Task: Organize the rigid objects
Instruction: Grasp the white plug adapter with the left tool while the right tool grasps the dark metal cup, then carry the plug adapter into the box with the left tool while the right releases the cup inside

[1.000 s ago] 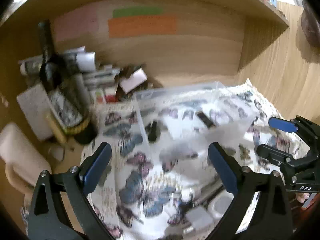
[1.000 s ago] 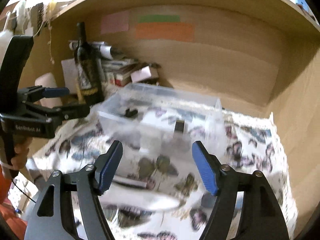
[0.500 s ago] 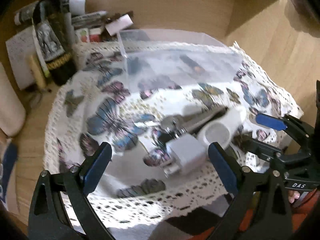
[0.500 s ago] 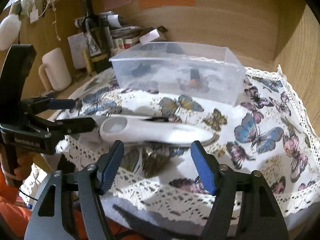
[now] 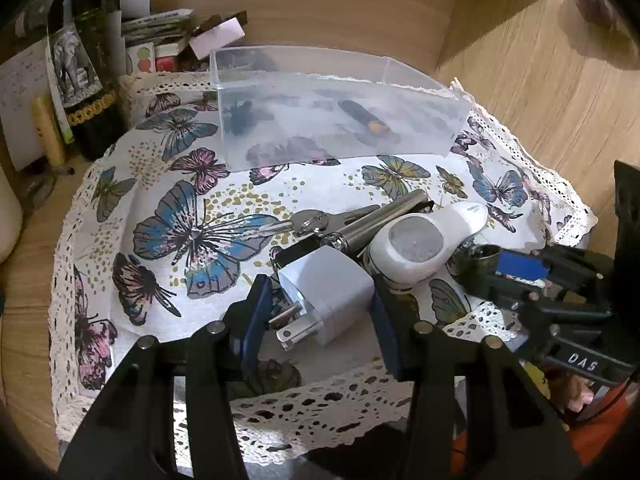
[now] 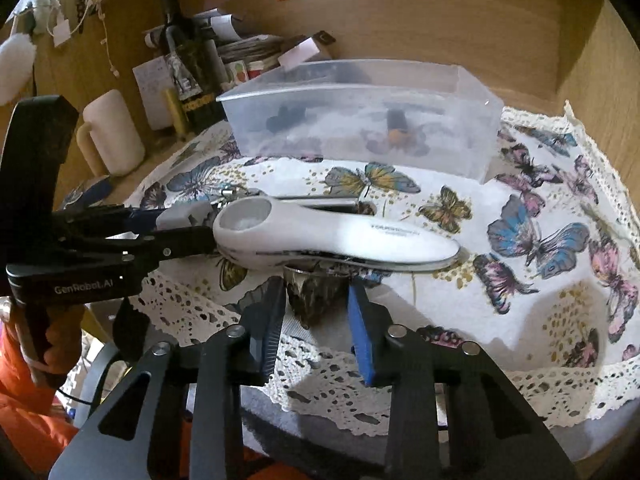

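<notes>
My left gripper (image 5: 318, 300) is shut on a white plug adapter (image 5: 330, 292) lying on the butterfly cloth (image 5: 192, 240). My right gripper (image 6: 316, 300) is shut on a small dark round cap (image 6: 316, 290), which also shows in the left wrist view (image 5: 482, 258). A white handheld device (image 6: 332, 236) lies just behind the cap, next to a metal cylinder (image 5: 380, 220) and a metal tool (image 5: 312, 222). A clear plastic box (image 6: 360, 120) stands at the back with small dark items inside.
A dark bottle (image 5: 86, 80), papers and small boxes (image 5: 180, 40) crowd the back left corner. A cream mug (image 6: 110, 136) stands to the left. Wooden walls close in the back and right. The cloth's lace edge (image 6: 320, 380) hangs over the near edge.
Both grippers dropped down toward the near items and closed: the left onto the plug adapter, the right onto the dark cap.
</notes>
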`<state>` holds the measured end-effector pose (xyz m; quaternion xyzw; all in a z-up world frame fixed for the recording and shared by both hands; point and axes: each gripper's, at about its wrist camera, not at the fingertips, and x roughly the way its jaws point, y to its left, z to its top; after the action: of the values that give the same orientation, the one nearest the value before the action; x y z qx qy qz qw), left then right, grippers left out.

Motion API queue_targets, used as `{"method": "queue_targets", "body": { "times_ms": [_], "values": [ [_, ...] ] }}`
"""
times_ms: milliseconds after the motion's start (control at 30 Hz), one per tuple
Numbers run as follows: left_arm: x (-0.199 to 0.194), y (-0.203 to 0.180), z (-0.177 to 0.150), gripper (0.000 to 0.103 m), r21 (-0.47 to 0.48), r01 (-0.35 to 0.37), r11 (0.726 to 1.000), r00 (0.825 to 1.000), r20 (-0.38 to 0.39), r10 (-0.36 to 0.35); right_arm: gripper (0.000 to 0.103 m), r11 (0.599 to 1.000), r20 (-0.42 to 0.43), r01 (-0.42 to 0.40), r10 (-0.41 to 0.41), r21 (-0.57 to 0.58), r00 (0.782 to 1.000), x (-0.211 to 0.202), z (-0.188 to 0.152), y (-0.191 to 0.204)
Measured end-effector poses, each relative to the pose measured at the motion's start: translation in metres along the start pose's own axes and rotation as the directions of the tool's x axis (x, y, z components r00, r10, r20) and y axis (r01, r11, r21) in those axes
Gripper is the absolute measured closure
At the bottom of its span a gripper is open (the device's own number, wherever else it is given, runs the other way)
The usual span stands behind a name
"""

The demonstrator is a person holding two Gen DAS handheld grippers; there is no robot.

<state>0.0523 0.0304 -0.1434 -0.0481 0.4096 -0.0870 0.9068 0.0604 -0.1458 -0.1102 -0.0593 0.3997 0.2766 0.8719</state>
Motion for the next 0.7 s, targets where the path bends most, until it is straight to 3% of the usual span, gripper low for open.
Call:
{"method": "queue_targets", "body": {
  "times_ms": [167,200,233,300,533,633,700],
  "values": [
    [-0.014,0.002,0.006,0.055,0.005,-0.044,0.999,0.998,0.047,0.044,0.075,1.000,0.046,0.009,-0.009,0.004,0.999,-0.011,0.009,-0.002],
    [-0.019,0.003,0.009,0.063,0.002,-0.055,0.999,0.996,0.066,0.054,0.075,1.000,0.064,0.014,-0.015,0.006,0.998,-0.014,0.012,-0.002],
    [-0.022,0.004,0.012,0.078,0.002,-0.058,0.998,0.996,0.075,0.057,0.075,1.000,0.082,0.018,-0.018,0.008,0.996,-0.017,0.016,-0.002],
    [-0.028,0.006,0.021,0.090,-0.008,-0.045,0.999,0.995,0.084,0.046,0.075,1.000,0.109,0.021,-0.022,0.009,0.994,-0.022,0.023,-0.004],
    [-0.037,0.008,0.041,0.091,0.011,-0.090,0.996,0.984,0.155,0.087,0.075,0.999,0.200,0.046,-0.049,0.021,0.978,-0.033,0.052,-0.011],
    [-0.033,0.013,0.047,0.093,0.003,-0.097,0.995,0.985,0.144,0.096,0.075,0.998,0.213,0.049,-0.053,0.028,0.976,-0.033,0.058,-0.015],
    [-0.032,0.018,0.049,0.093,-0.014,-0.058,0.998,0.992,0.116,0.059,0.075,0.998,0.214,0.044,-0.051,0.036,0.976,-0.032,0.062,-0.018]
  ]
}}
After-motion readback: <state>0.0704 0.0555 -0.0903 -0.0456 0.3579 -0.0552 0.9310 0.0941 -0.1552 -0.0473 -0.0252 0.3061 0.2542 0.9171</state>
